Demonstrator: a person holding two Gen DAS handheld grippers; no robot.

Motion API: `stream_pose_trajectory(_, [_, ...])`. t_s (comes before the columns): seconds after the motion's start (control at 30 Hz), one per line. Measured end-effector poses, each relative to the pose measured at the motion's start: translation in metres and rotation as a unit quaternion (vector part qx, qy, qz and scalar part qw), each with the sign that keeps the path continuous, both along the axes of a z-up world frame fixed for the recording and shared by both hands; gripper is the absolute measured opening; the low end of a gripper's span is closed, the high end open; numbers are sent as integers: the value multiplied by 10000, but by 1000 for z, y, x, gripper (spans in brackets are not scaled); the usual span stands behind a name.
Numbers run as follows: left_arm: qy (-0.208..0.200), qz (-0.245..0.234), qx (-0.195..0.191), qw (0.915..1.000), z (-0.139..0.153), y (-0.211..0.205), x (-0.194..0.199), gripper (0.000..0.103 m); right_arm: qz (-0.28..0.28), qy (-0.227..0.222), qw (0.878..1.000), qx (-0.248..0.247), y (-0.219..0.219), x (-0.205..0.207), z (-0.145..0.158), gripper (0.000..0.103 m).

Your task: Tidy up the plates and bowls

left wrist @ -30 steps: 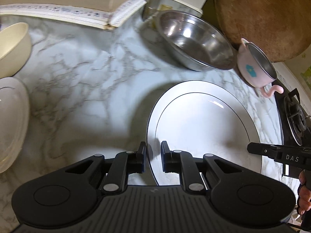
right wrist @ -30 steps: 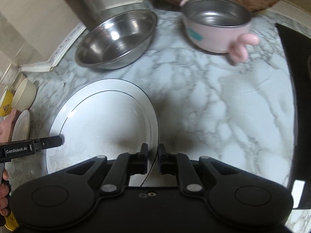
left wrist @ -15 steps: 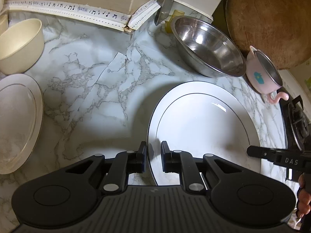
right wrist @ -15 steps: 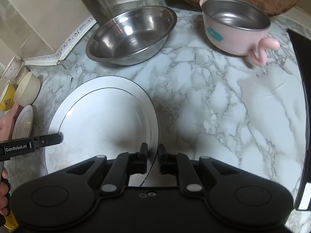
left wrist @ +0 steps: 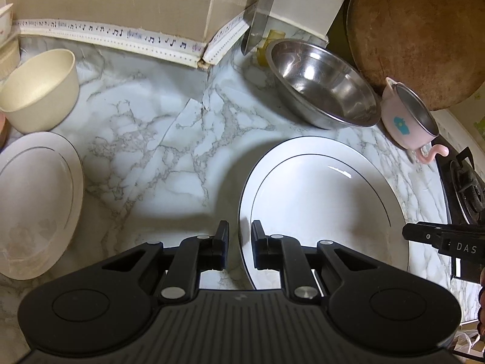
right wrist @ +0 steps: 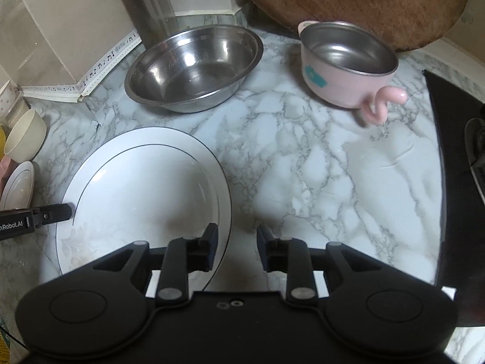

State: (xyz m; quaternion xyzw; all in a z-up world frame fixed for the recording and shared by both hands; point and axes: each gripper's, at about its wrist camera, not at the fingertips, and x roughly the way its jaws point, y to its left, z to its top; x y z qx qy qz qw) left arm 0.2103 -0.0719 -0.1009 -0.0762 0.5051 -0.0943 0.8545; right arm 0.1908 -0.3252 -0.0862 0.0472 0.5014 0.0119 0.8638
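Small plate: your white small plate lies at the worktop's left edge, the cream bowl just behind it, towards the back wall.
Left tool: your left tool keeps its fingers narrowly together on the left rim of the large plate; the rim sits between the pads, so you hold it there.
Large plate: it lies mid-worktop, in front of the steel bowl, apparently flat, though contact underneath cannot be confirmed.
Right tool: half a second ago your right tool pinched the plate's right rim; now its fingers stand apart, the rim against the left pad and clear of the right one.
Meaning: you seem to be letting go on the right, so the plate is probably set down here; freeing the left side looks like the next step.
Pink cup: the steel-lined pink cup stands near the worktop's back right, before the round wooden board.
Writing: "DAS" reads on the right tool's finger, part of "GenRobot.AI" on the left tool's. Music notes are printed along the wall trim.
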Motion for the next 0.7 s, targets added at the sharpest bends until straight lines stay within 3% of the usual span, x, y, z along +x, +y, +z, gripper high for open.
stream_pose_trajectory(0.3, [-254,-62,34,9997,19,8,-17,14,218,-232,9992,-232,20,-14,23,40])
stream_pose_trajectory(0.7, [-586,-26,-96,9982,46,32,-53,15,790,-498,9956,-43,74,-33,49,55])
